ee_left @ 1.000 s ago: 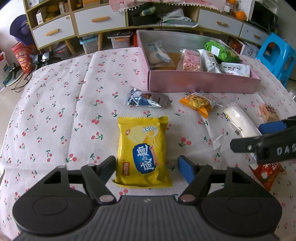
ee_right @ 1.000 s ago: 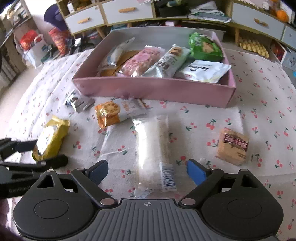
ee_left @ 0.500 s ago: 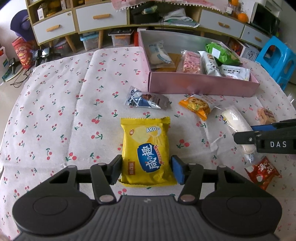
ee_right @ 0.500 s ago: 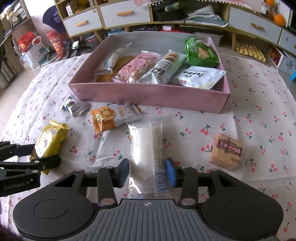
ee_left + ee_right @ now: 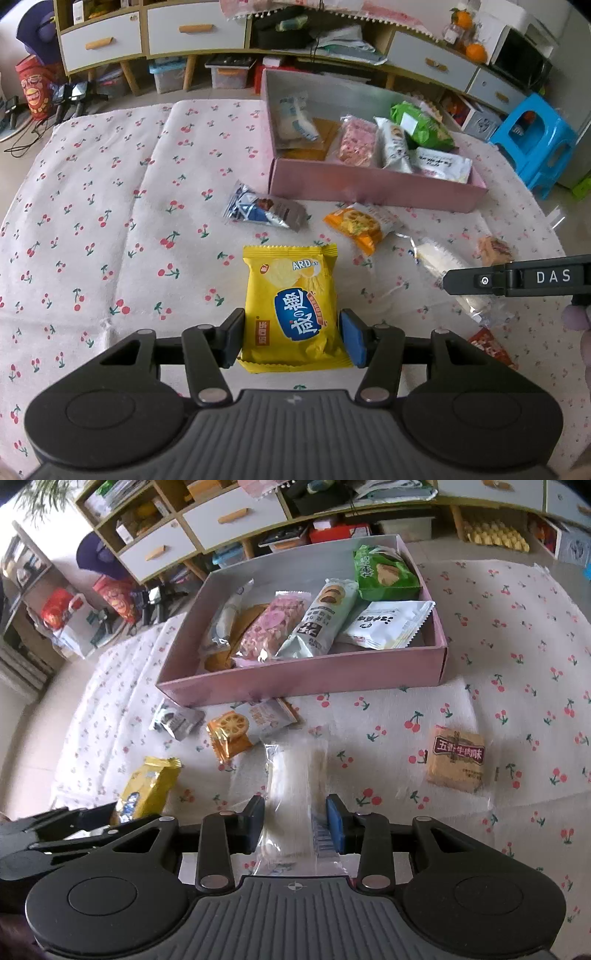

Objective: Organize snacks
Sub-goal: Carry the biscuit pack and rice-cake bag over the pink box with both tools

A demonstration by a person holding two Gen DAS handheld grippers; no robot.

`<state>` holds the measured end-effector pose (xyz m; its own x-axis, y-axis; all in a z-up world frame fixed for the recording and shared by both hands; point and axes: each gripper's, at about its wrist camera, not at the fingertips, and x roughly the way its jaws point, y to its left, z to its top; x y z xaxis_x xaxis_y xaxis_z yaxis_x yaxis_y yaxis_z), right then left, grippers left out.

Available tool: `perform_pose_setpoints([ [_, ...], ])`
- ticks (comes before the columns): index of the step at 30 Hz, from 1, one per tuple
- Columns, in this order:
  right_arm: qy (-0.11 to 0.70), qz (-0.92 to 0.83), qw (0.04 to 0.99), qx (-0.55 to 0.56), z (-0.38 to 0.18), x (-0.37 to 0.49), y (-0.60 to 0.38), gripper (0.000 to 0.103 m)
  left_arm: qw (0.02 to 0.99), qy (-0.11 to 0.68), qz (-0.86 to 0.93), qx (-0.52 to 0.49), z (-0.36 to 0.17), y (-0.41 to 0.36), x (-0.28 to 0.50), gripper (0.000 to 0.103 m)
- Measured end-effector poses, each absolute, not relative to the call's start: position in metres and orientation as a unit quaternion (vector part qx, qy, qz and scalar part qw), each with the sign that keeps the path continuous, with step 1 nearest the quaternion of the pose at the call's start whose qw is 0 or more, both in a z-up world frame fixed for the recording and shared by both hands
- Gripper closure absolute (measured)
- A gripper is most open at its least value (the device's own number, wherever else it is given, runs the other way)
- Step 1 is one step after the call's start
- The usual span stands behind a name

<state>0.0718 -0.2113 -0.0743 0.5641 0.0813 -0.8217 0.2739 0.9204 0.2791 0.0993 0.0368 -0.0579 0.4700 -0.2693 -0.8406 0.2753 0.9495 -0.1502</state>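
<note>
My left gripper (image 5: 291,341) is shut on the yellow cracker packet (image 5: 293,306), lifted above the cherry-print cloth. My right gripper (image 5: 295,821) is shut on the clear-wrapped white roll (image 5: 295,794) and holds it raised. The pink box (image 5: 303,681) holds several snacks and stands ahead of both grippers; it also shows in the left wrist view (image 5: 369,184). The yellow packet also shows in the right wrist view (image 5: 147,786) at the left. The right gripper's side (image 5: 517,280) shows in the left wrist view, with the roll (image 5: 443,266) under it.
On the cloth lie a silver-blue packet (image 5: 262,210), an orange lotus-chip packet (image 5: 358,225), a tan beef-biscuit packet (image 5: 456,758) and a red packet (image 5: 487,347). A blue stool (image 5: 535,144) stands at the far right. Shelves and drawers line the back.
Both grippers closed from open onto their snacks, then lifted them off the cloth. The box now looks farther below and tilted in the right wrist view.
</note>
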Motion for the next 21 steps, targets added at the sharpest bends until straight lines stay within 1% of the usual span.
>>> perform_pose_setpoints([
  [10,0.447,-0.042,0.862,0.235,-0.054,0.061,-0.219,0.068,0.863,0.478,-0.165,-0.014,-0.043,0.036,0.099,0.052],
  [21,0.394,-0.041,0.876,0.276,-0.021,0.054,-0.234,0.068,0.877,0.446,-0.174,-0.025,-0.019,0.025,0.102,0.052],
])
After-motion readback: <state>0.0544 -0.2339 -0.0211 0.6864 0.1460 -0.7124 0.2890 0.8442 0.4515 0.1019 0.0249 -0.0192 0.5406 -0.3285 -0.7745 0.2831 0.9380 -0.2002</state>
